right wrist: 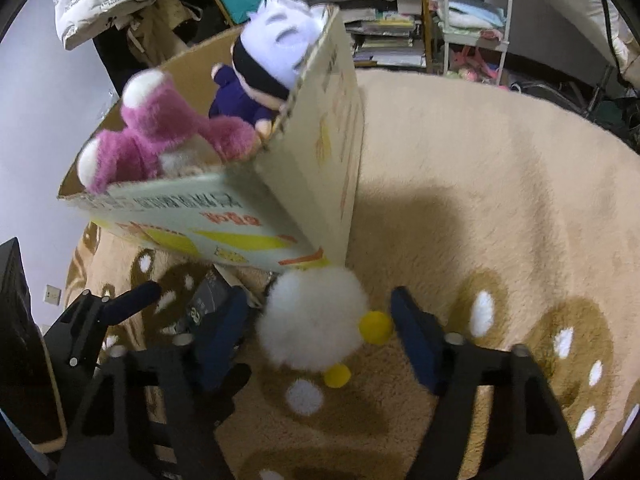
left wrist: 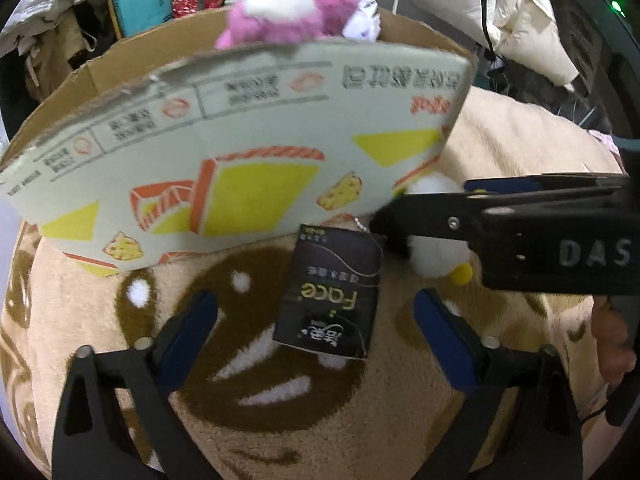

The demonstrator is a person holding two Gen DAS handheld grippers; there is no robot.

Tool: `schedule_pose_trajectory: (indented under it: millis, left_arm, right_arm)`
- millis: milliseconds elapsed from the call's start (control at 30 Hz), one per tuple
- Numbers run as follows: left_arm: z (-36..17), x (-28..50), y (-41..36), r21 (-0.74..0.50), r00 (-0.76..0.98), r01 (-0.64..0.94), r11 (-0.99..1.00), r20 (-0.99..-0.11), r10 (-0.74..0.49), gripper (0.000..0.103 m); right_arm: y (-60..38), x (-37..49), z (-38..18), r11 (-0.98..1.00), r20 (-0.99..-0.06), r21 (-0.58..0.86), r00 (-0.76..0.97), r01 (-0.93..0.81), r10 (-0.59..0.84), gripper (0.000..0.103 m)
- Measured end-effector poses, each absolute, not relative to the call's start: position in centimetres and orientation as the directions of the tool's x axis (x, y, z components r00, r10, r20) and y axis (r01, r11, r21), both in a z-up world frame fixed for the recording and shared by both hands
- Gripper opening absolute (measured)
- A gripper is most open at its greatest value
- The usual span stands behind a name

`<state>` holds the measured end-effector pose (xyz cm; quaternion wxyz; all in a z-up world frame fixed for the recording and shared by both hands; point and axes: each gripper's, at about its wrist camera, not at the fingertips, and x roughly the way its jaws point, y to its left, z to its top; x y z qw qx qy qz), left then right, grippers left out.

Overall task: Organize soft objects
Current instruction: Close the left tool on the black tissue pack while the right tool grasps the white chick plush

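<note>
A cardboard box (left wrist: 240, 152) with yellow cheese prints stands on the beige plush rug; it also shows in the right wrist view (right wrist: 312, 184). A pink plush bear (right wrist: 160, 136) and a purple doll with a white head (right wrist: 264, 68) sit inside it; the bear tops the box in the left wrist view (left wrist: 288, 16). A white fluffy plush with yellow feet (right wrist: 312, 320) lies on the rug at the box corner, between the fingers of my open right gripper (right wrist: 320, 332). In the left wrist view this plush (left wrist: 436, 256) sits under the right gripper (left wrist: 384, 216). My left gripper (left wrist: 316, 328) is open around a black tissue pack (left wrist: 332, 292).
The beige rug with brown and white patches (right wrist: 480, 200) covers the floor. Shelves with books and boxes (right wrist: 384, 12) and a white rack (right wrist: 476, 20) stand behind. A white padded jacket (left wrist: 516, 12) hangs at the back right.
</note>
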<state>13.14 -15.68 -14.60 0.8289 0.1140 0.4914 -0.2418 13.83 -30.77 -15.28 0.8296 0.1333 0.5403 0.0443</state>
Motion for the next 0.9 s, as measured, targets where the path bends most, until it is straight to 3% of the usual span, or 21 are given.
schedule_pose_trajectory:
  millis: [133,267,433,500,767,900]
  left_arm:
    - [-15.5,13.5,-16.1,-0.066,0.365,0.508,0.859,-0.886,-0.284,0.076]
    - [-15.9,13.9,-16.1,-0.073,0.363,0.482,0.873,-0.89,-0.275,0.068]
    - [-16.0,13.8,-15.7,-0.058,0.377,0.471,0.88,-0.889,-0.26,0.057]
    - [-16.0,13.4,-15.8,-0.048,0.384,0.474,0.879,-0.887,-0.255,0.051]
    - [-15.2,13.1,-14.5,-0.061,0.395,0.427,0.902,-0.885,-0.247,0.05]
    - [-14.3,12.6,-13.9,-0.011,0.431,0.405,0.914,-0.88,-0.202,0.05]
  right_arm:
    - [-30.5,14.1,-16.4,0.956,-0.896,0.285,0.375,0.069,0.239,0.061]
    - [-30.1,14.5,-17.0,0.957,-0.9,0.284,0.361,0.063,0.243,0.06]
    - [-29.3,14.6,-17.3,0.952,-0.902,0.302,0.337,0.043,0.27,0.038]
    - [-29.1,14.4,-17.1,0.953,-0.9,0.299,0.346,0.052,0.263,0.037]
    - [-27.9,14.1,-17.0,0.964,-0.911,0.263,0.339,0.042,0.233,0.034]
    - [-27.7,13.4,-16.8,0.969,-0.914,0.244,0.344,0.038,0.217,0.033]
